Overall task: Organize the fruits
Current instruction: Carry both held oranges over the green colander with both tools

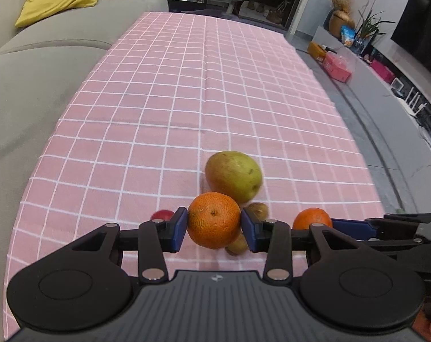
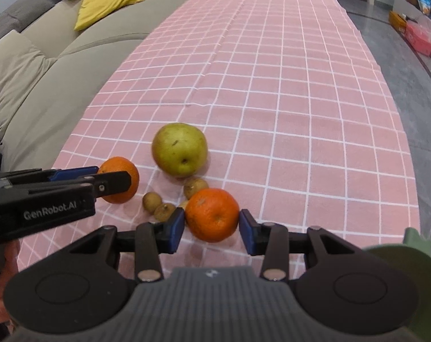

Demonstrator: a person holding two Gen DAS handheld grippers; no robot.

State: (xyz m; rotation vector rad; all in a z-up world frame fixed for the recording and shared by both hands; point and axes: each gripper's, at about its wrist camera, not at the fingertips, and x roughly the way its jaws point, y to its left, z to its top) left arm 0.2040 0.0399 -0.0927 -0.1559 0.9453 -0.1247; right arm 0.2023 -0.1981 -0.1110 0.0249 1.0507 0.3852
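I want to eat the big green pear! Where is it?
The pear sits on the pink checked tablecloth, just behind the little brown fruits, between the two oranges held in the grippers.

There are two oranges: one (image 2: 212, 214) just in front of the big green pear (image 2: 179, 149), the other (image 2: 119, 179) to the pear's left. There is one pear. Four small brown fruits (image 2: 152, 201) sit close in front of the pear. One small red fruit (image 1: 161, 215) peeks out nearby.
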